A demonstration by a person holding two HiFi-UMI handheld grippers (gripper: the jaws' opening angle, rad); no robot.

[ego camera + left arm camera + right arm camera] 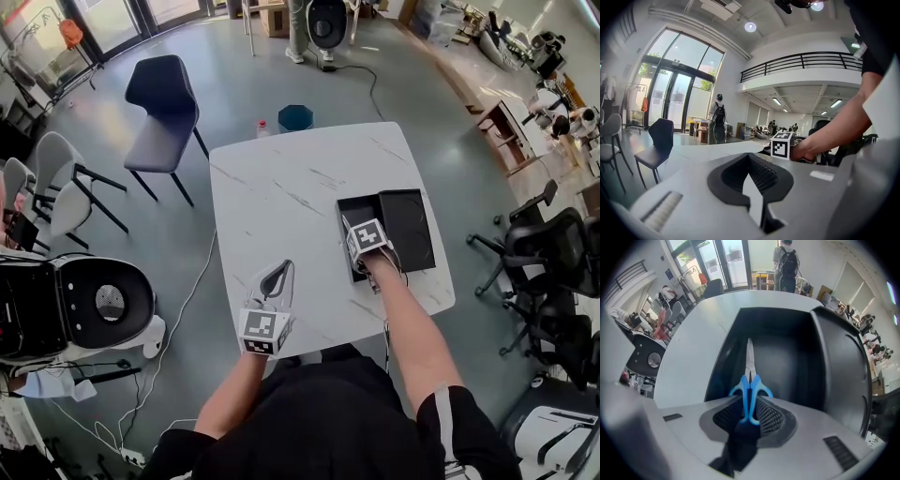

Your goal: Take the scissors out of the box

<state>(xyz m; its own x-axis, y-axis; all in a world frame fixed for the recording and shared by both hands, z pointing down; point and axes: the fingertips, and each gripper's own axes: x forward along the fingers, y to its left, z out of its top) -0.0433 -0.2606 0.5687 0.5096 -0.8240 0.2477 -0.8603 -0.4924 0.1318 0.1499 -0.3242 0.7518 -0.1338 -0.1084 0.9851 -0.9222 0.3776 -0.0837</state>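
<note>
While its jaws clamp the blue handles, right gripper (749,404): closed on the scissors (750,380), with the two loops squeezed together between the ribbed pads.
Scissors: the blades point to the far side, over the dark inside of the box (787,352). Whether the tips touch the box floor cannot be told.
Box: open, on the right part of the white table (281,187), with its lid (410,225) lying just to its right.
Left gripper (751,164): jaws together at the tips with nothing between them, held over the near left of the table, well apart from the box.
Risk, slip: the hold is on the handle loops alone. The long blades hang free ahead of the pads, so a quick lift could let them swing down or twist out of the grip.
Risk, snag: the blades lie close to the box's left wall. If the scissors are pulled toward the near side before they are raised, the tips could catch the rim.
Risk, box moves: nothing steadies the box, so a snag would likely drag or tip it, and it sits not far from the table's right edge.
Risk, lid: a swing to the right on the way out could knock the loose lid.
</note>
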